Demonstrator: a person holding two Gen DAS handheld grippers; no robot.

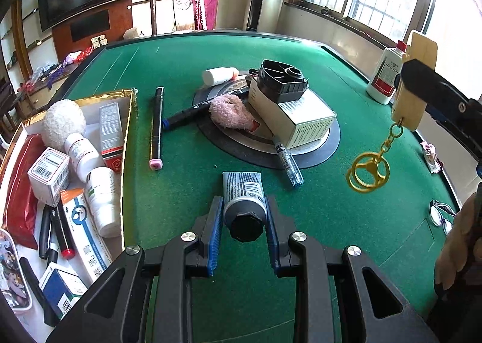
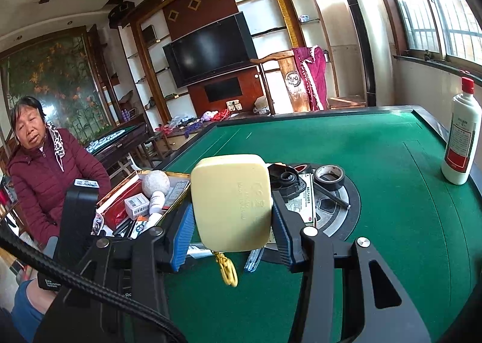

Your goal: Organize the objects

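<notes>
Our left tool [image 1: 244, 224] grips the tube [image 1: 243, 192], long axis pointing ahead; the box [image 1: 126, 144] lies left. Our right tool [image 2: 232, 222] grips the keychain tag [image 2: 232, 201].

A dark television [image 2: 211, 48] hangs on the wood-panelled wall at upper centre of the right wrist view, flanked by white shelving [image 2: 265, 5]. A wooden chair [image 2: 289, 81] draped with a magenta cloth [image 2: 313, 78] stands behind the green bench [image 2: 391, 147]. Barred windows [image 2: 436, 5] fill the upper right. At the left edge sits a person in a maroon padded jacket [image 2: 45, 180], before a floral mural [image 2: 57, 72].
</notes>
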